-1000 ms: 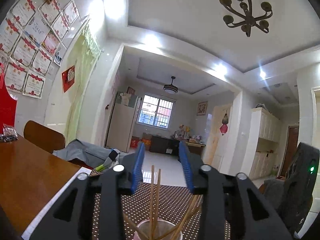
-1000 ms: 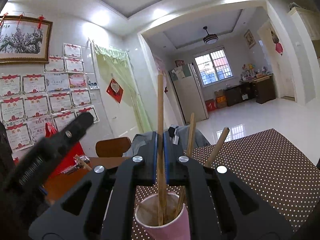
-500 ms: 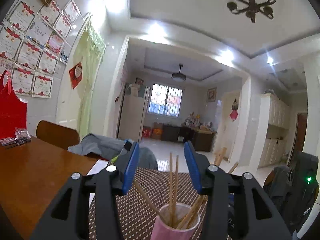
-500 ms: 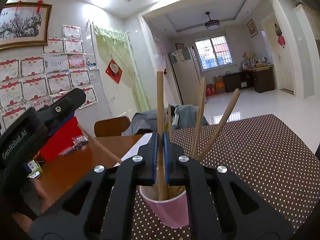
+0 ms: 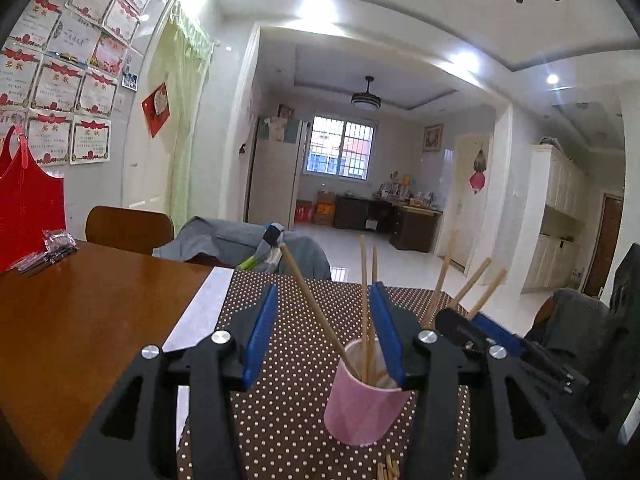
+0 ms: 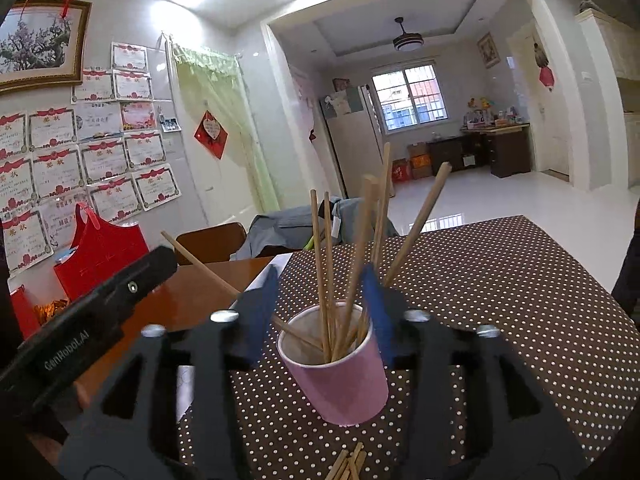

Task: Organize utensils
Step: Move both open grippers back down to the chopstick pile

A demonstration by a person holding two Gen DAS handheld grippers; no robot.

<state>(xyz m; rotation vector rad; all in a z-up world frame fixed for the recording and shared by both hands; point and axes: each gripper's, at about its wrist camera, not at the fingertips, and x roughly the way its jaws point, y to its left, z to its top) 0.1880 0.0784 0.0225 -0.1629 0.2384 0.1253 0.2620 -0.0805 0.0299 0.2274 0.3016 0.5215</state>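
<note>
A pink paper cup (image 5: 362, 404) (image 6: 340, 376) stands on the brown dotted mat (image 6: 500, 300) and holds several wooden chopsticks (image 6: 326, 276) (image 5: 364, 304) that lean apart. My right gripper (image 6: 318, 308) straddles the cup from behind. Its jaws are opening, and the chopsticks between them stand free of the blue pads. My left gripper (image 5: 322, 332) is open, with the cup just ahead near its right finger and one slanted chopstick crossing the gap untouched. Each gripper also shows in the other's view: the right gripper (image 5: 472, 332) and the left gripper (image 6: 100, 320).
More loose chopsticks (image 6: 348, 464) (image 5: 386, 472) lie on the mat in front of the cup. A wooden table (image 5: 80, 320) extends left, with a red bag (image 5: 28, 204), a small plastic packet (image 5: 56, 244) and a white paper strip (image 5: 200, 308). A chair with grey clothing (image 5: 224, 240) stands behind.
The right gripper, shut on one upright chopstick before, has parted its jaws and the chopstick now rests in the cup. Both grippers tipped downward, and the left one widened slightly.
</note>
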